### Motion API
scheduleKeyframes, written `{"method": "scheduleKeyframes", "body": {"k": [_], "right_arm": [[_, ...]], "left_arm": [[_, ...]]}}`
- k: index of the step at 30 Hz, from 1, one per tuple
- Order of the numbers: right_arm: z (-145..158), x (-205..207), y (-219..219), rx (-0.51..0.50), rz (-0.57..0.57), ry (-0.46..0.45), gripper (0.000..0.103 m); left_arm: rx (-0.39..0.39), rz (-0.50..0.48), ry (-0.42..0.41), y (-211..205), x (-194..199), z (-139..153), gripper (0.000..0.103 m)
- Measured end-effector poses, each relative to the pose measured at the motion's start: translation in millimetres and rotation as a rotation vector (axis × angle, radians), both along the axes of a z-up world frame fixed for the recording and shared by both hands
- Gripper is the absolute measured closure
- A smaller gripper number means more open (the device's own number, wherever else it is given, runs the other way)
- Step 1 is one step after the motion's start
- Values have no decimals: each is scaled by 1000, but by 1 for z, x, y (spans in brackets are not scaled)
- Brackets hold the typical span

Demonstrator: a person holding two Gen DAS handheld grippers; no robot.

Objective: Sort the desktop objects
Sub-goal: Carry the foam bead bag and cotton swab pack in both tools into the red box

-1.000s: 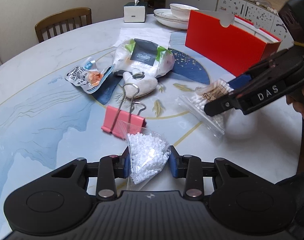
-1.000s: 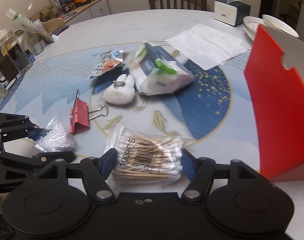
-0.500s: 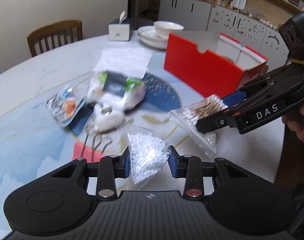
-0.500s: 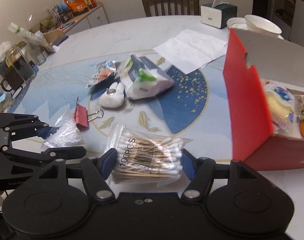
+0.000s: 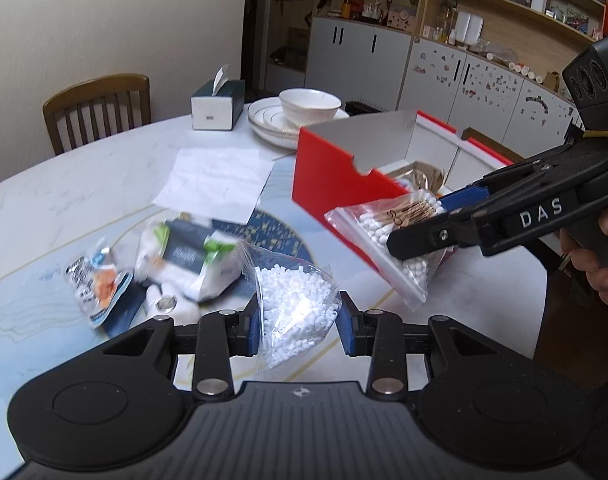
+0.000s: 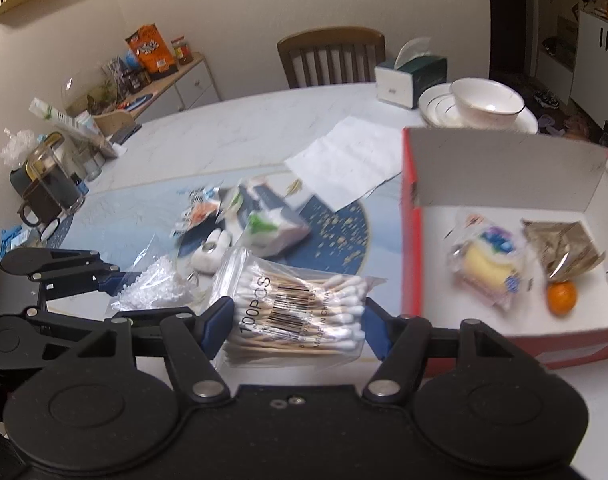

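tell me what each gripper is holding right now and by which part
The left gripper pinches the bag of white beads across its lower middle. The right gripper clamps the cotton swab bag by its two ends.

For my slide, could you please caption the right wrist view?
Right tongs carry a cotton swab bag toward the red box.

On the table (image 6: 240, 136), the box (image 6: 503, 172) stands toward the right edge; inside it a wrapped packet (image 6: 487, 268) lies left of a foil pouch (image 6: 563, 244) and a small fruit (image 6: 561, 298). Plates with a bowl (image 6: 485, 100) and a tissue box (image 6: 409, 80) sit near the far edge behind it
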State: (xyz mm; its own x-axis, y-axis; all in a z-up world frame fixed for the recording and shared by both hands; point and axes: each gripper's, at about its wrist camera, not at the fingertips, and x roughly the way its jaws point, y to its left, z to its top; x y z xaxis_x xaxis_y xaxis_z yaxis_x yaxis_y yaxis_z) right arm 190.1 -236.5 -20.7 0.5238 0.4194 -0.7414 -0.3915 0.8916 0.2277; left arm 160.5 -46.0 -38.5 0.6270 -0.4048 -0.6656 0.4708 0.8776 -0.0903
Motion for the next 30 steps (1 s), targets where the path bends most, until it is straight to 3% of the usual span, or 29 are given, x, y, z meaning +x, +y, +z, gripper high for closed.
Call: {"method": "scheduleKeyframes", "body": {"k": [10,30], "right_arm": [[22,20,-44,8,-31,-63,36],[19,69,-127,-10,-57,-82,36]], "left_arm": [[-11,11,-36,-26,10,15,68],[12,2,-61,-107,43,27,68]]}}
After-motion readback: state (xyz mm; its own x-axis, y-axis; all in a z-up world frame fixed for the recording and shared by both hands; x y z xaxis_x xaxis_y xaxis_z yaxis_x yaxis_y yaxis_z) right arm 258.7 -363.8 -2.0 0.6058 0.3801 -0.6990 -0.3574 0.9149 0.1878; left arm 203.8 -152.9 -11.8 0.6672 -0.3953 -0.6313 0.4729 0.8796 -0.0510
